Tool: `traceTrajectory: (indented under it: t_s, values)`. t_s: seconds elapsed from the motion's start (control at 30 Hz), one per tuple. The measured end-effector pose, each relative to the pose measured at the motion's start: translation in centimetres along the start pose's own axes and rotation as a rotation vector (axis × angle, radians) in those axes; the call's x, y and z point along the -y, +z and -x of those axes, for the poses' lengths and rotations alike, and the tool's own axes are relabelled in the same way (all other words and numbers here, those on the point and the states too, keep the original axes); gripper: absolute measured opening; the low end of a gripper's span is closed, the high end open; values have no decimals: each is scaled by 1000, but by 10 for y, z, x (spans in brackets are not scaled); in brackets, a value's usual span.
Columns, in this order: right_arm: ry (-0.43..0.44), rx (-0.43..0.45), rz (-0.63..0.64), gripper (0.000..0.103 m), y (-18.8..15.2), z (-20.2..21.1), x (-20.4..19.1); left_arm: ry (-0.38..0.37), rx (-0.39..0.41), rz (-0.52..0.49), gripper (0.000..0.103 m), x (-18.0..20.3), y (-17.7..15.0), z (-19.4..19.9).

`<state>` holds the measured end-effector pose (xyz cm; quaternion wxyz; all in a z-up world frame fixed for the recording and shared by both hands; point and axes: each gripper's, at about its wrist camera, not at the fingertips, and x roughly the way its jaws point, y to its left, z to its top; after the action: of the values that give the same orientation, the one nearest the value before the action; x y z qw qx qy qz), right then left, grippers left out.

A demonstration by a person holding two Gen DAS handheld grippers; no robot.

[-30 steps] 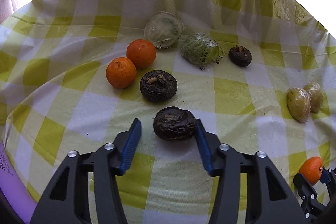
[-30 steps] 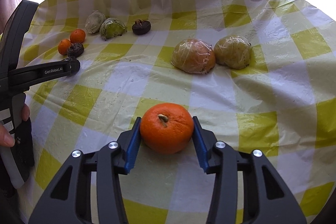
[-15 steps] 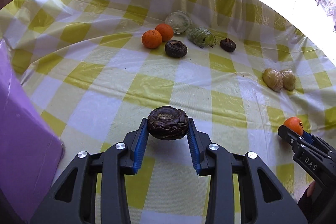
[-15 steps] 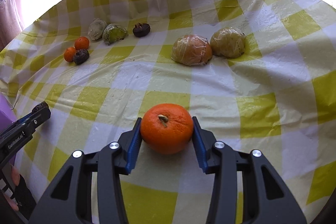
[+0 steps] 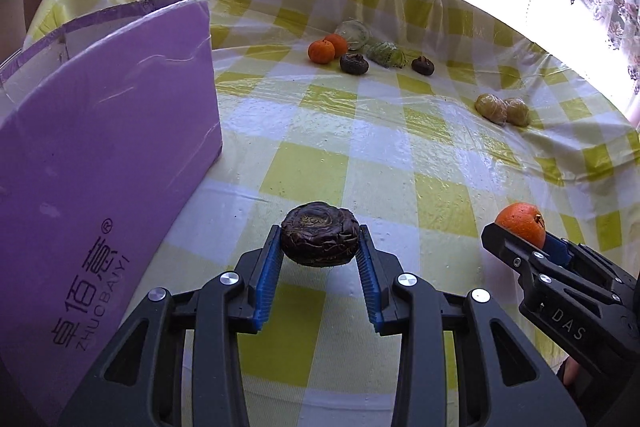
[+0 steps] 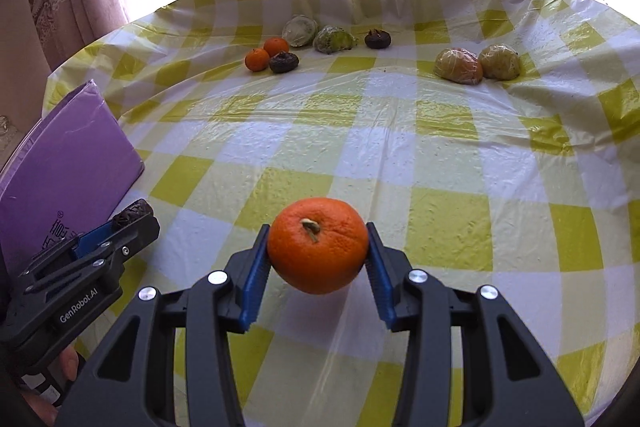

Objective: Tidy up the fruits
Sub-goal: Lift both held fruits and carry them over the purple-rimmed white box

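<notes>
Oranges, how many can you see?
3. One orange is held in the right tongs. Two more sit together far back on the table. The purple box may hide others.

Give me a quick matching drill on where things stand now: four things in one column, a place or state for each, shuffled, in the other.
Things:
1. dark wrinkled fruit
2. orange with a stem
3. purple box
4. two wrapped yellowish fruits

Places or states:
A. side by side on the cloth, far right
B. clamped in the left claw
C. standing at the table's left edge
D. clamped in the right claw

Pairs: 1-B, 2-D, 3-C, 4-A
</notes>
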<state>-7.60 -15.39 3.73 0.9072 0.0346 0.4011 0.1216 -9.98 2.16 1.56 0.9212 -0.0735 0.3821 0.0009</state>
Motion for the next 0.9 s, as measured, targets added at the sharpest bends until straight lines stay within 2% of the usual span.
traceTrajectory:
  t_s: [0.1, 0.23, 0.5, 0.7, 0.9]
  values:
    - [2, 3, 3, 45, -4, 2, -6, 14, 30, -22, 34, 1, -2, 7]
    - [24, 30, 17, 45, -5, 7, -16, 48, 111, -49, 34, 3, -5, 27]
    - [117, 172, 48, 45, -5, 38, -46, 121, 330, -79, 34, -1, -3, 98]
    - [178, 252, 106, 45, -4, 59, -77, 160, 442, -67, 34, -14, -4, 148]
    - [230, 285, 178, 45, 1, 71, -114, 199, 520, -7, 34, -36, 6, 186]
